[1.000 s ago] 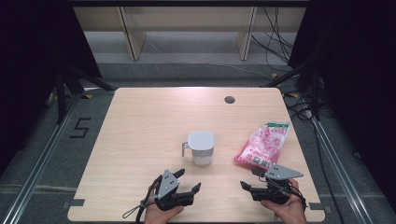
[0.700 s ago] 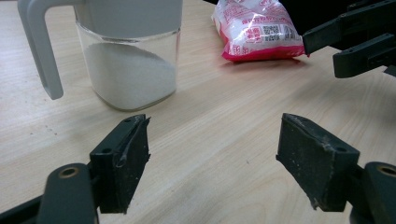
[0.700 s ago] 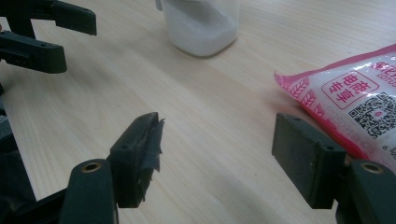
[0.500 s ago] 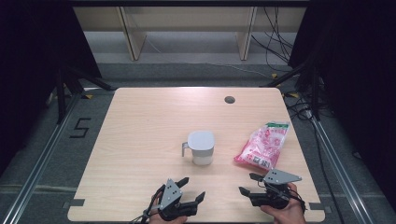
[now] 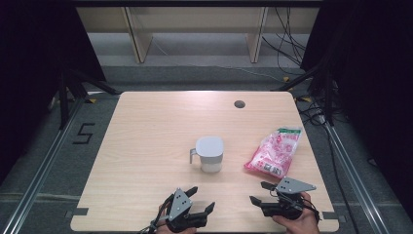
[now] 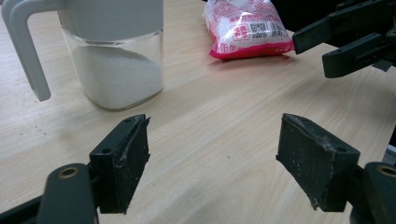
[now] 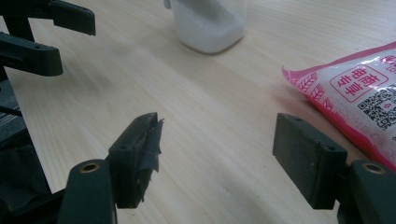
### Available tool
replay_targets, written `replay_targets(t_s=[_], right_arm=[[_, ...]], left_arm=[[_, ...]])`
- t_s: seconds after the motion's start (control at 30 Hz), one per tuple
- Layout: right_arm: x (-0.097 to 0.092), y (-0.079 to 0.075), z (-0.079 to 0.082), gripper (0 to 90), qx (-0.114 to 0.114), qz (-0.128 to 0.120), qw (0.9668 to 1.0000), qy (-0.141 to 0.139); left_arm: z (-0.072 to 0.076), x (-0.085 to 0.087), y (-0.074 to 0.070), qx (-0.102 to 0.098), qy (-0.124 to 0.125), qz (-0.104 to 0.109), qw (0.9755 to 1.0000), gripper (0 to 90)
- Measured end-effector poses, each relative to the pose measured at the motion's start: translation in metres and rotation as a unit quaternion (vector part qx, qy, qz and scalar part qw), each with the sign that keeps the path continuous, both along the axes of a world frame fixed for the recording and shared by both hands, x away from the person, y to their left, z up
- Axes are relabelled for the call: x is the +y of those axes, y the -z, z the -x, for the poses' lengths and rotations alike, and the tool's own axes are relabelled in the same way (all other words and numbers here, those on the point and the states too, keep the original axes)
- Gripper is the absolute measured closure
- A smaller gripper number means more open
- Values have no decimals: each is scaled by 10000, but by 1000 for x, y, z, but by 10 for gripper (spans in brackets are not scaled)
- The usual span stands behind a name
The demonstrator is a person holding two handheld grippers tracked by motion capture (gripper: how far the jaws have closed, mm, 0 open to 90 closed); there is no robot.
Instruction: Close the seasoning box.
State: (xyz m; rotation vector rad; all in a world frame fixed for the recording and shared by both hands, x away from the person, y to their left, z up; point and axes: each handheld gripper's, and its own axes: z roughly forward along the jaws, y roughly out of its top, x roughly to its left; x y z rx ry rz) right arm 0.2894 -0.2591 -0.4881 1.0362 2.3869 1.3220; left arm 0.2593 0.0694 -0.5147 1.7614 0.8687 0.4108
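left gripper (image 5: 201, 200): held low over the near table edge, left of centre; jaws spread wide with nothing between them, only bare wood seen past the pads in its own view. It's angled up and to the right, toward the jug.
right gripper (image 5: 258, 193): held at the near edge too, right of centre, gripped by a hand (image 5: 296, 222) from below; jaws parted wide, nothing pinched. It's pointed left and a bit inward, with the bag just off to its right.
table (image 5: 146, 146): light wood, both grippers kept at the near side.
jug (image 5: 210, 154): found about mid-table, just beyond and between the two grippers. It's stood upright, so the long axis is vertical; white lid is on, handle (image 5: 193, 156) is pointed left in the high view. White powder or grains can be seen through the clear lower part (image 6: 119, 74).
bag (image 5: 273, 151): pink-and-white packet, laid flat to the right of the jug, well apart from it. Its long axis is run diagonally, near-left end to far-right end, with the green-trimmed end pointed away toward the far right.
hole (image 5: 239, 104): small dark round one, seen at the far side of the table.
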Motion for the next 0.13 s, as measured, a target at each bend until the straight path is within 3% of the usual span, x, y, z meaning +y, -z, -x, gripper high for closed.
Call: replay_targets(t_s=[0.13], right_arm=[[0,1,-3,326,-149,11,9998,-115]], left_arm=[[0,-1,1,1,5,59,10000,242]])
